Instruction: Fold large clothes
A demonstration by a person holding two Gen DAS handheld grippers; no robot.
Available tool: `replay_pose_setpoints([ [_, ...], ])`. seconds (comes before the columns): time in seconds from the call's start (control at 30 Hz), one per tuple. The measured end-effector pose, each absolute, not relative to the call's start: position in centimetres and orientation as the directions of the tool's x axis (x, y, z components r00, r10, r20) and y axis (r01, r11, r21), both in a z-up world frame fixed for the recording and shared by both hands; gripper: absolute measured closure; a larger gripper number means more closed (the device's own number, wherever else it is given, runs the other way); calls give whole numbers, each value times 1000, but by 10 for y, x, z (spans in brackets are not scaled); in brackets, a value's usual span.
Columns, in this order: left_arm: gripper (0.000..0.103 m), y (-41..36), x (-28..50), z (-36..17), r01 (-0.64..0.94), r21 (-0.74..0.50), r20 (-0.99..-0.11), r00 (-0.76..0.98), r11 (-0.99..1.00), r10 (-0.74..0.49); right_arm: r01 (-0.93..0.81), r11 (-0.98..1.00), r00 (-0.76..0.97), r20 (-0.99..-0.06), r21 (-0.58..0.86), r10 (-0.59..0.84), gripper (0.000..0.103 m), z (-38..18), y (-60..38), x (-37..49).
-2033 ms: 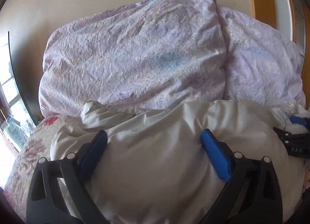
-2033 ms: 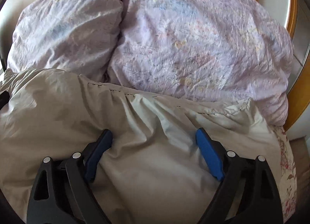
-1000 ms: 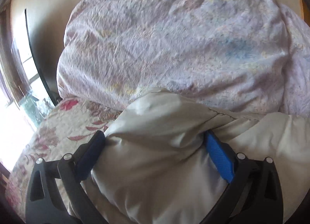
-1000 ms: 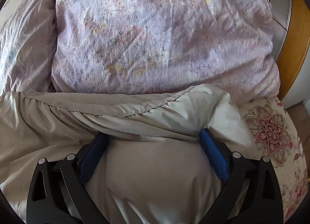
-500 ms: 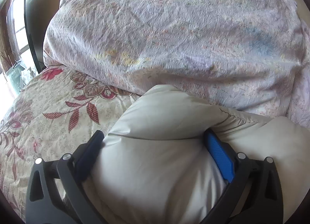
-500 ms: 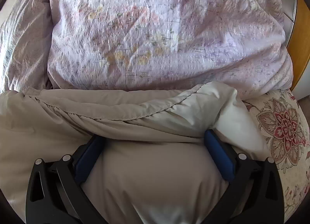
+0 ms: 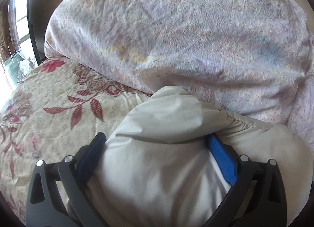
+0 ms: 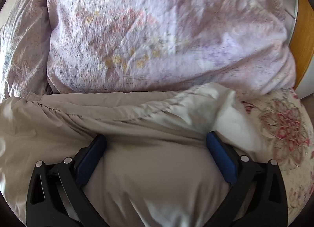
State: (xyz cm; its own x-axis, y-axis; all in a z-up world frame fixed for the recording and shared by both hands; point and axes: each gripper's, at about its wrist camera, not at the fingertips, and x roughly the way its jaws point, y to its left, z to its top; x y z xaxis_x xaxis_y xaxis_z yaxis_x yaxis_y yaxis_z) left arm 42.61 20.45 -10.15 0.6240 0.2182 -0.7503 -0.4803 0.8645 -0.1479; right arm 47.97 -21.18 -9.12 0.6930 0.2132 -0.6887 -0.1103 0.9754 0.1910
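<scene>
Both hand-held grippers are spread wide with puffy fabric bulging between their blue fingers: the left hand-held gripper and the right hand-held gripper each straddle a thick bunch of the coat rather than pinching it flat, so whether either truly clamps the cloth cannot be told.

Largest in view is the bed, covered in a cream spread with red flowers and leaves. Against its far side lies a heaped lilac quilt, rumpled and filling most of the upper part of both views. The beige padded coat lies on the bed, its far edge pressed up against the quilt's lower fold. In the right wrist view, a gathered seam runs across the coat.

Open bedspread shows to the left of the coat in the left view and to the right of it in the right view. A wooden panel stands at the right edge.
</scene>
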Motion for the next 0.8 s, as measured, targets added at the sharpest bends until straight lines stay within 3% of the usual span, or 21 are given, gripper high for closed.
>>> replay_pose_setpoints([
  [0.2,2,203,395,-84,-459,-80,-700,658,885,278,-94,959,699,-669,266,254,1,-90,-247,459],
  [0.37,2,230,400,-98,-503,-177,-739,636,846,223,-92,972,706,-674,215,216,1,-109,-237,466],
  [0.57,2,252,403,-114,-502,-320,-746,656,803,113,-102,954,688,-672,283,274,1,-124,-242,474],
  [0.8,2,257,380,-108,-539,-351,-736,665,766,130,-25,977,725,-670,210,163,1,-118,-252,464],
])
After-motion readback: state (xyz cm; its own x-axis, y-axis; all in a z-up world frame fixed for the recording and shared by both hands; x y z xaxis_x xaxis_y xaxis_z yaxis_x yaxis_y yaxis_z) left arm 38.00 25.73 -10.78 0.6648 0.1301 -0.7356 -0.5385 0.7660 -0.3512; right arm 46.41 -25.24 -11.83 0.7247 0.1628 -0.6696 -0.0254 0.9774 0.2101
